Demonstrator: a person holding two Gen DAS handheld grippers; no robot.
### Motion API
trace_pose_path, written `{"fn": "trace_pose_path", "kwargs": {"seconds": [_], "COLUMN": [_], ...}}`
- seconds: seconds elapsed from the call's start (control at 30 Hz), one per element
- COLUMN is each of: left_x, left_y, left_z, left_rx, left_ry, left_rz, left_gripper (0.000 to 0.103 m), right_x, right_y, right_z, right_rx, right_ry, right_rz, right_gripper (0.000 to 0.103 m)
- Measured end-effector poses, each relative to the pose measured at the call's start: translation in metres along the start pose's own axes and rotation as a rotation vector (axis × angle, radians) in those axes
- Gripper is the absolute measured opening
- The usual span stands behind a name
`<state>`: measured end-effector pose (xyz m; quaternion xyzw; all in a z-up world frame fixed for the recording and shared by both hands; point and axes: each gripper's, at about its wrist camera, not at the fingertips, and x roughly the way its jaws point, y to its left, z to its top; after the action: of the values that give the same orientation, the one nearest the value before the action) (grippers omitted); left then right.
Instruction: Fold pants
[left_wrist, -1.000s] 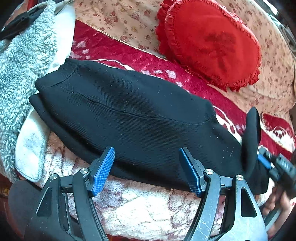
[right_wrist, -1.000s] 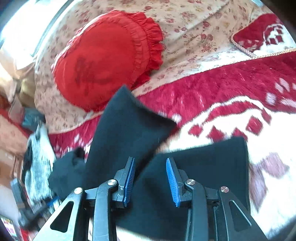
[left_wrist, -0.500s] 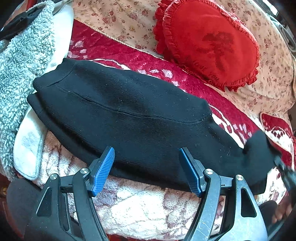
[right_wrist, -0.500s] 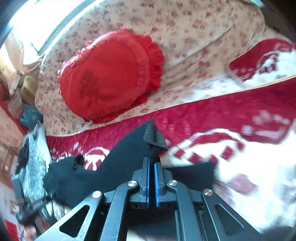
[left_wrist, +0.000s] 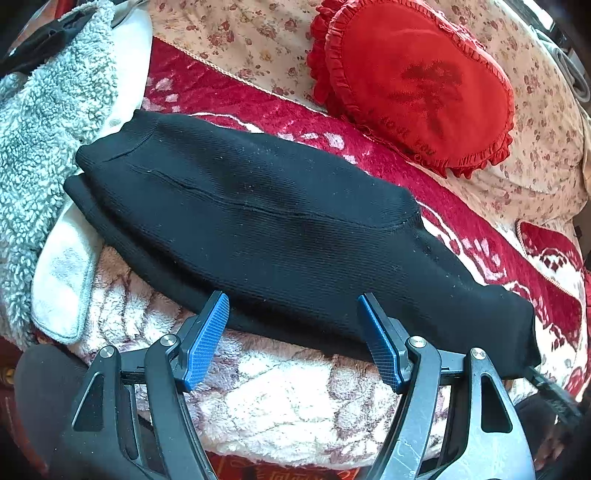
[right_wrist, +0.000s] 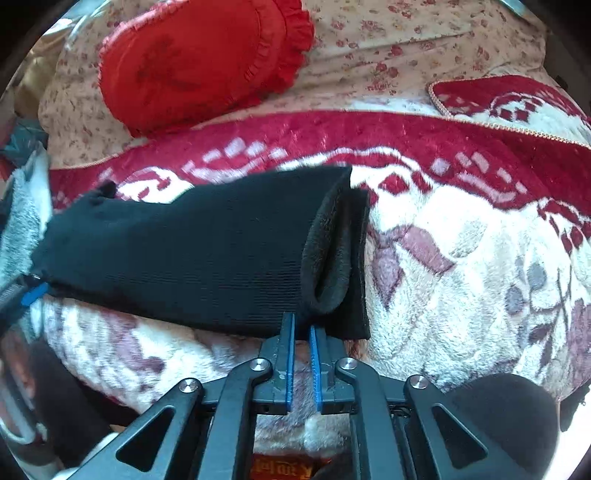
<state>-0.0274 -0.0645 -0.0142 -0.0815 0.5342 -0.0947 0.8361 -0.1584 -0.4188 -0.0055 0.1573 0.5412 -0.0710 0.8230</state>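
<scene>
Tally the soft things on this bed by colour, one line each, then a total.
Black: 1, the pants
Red: 1, the heart cushion
Red and white: 1, the blanket
Grey: 1, the fleece
Total: 4

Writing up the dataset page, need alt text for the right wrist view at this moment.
Black knit pants lie across a fleecy red-and-white patterned blanket, their leg cuffs stacked at the near end, one gaping open. The right tool, its blue-padded jaws a narrow gap apart and opening, sits at the cuff edge with no cloth visibly pinched. A red frilled heart-shaped cushion rests on floral fabric behind.
</scene>
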Motion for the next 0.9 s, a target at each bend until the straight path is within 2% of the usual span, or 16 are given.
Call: {"fn": "trace_pose_path", "kwargs": {"seconds": [0.07,0.1,0.13,0.17,0.2,0.3,0.4,0.47,0.57,0.67,0.7,0.77,0.8,0.9], "left_x": [-0.002,-0.003,-0.003,-0.003,-0.003,0.002,0.011,0.013,0.015,0.018,0.02,0.021,0.022,0.026], "left_y": [-0.001,-0.002,-0.002,-0.003,-0.003,-0.004,-0.002,-0.002,-0.005,-0.004,-0.003,-0.005,-0.007,-0.009], "left_z": [0.0,0.0,-0.001,-0.002,-0.003,-0.004,-0.005,-0.006,-0.005,-0.003,-0.003,-0.002,-0.002,-0.001], "left_rx": [0.005,0.009,0.013,0.019,0.028,0.037,0.027,0.03,0.043,0.044,0.042,0.05,0.057,0.064], "left_ry": [-0.008,-0.012,-0.014,-0.017,-0.019,-0.009,0.015,0.019,0.016,0.016,0.017,0.014,0.011,0.004], "left_rz": [0.005,0.006,0.008,0.012,0.019,0.045,0.05,0.055,0.06,0.066,0.069,0.079,0.086,0.103], "left_gripper": [0.072,0.071,0.071,0.072,0.071,0.072,0.071,0.071,0.072,0.072,0.072,0.072,0.072,0.072], "right_x": [-0.014,-0.021,-0.024,-0.023,-0.02,0.001,0.025,0.042,0.07,0.089,0.094,0.095,0.092,0.087], "right_y": [0.008,0.017,0.023,0.036,0.049,0.09,0.127,0.152,0.175,0.181,0.182,0.185,0.186,0.187], "right_z": [0.005,0.009,0.013,0.018,0.024,0.04,0.057,0.068,0.081,0.086,0.086,0.085,0.086,0.093], "right_rx": [-0.011,-0.025,-0.041,-0.072,-0.099,-0.203,-0.285,-0.356,-0.467,-0.518,-0.526,-0.544,-0.548,-0.524], "right_ry": [-0.035,-0.061,-0.075,-0.092,-0.1,-0.122,-0.129,-0.151,-0.111,-0.067,-0.059,-0.069,-0.089,-0.123], "right_rz": [0.053,0.107,0.145,0.194,0.206,0.2,0.239,0.221,0.203,0.252,0.267,0.273,0.255,0.249], "right_gripper": [0.021,0.028,0.031,0.031,0.032,0.032,0.032,0.032,0.032,0.032,0.03,0.009,0.004,0.004]}}
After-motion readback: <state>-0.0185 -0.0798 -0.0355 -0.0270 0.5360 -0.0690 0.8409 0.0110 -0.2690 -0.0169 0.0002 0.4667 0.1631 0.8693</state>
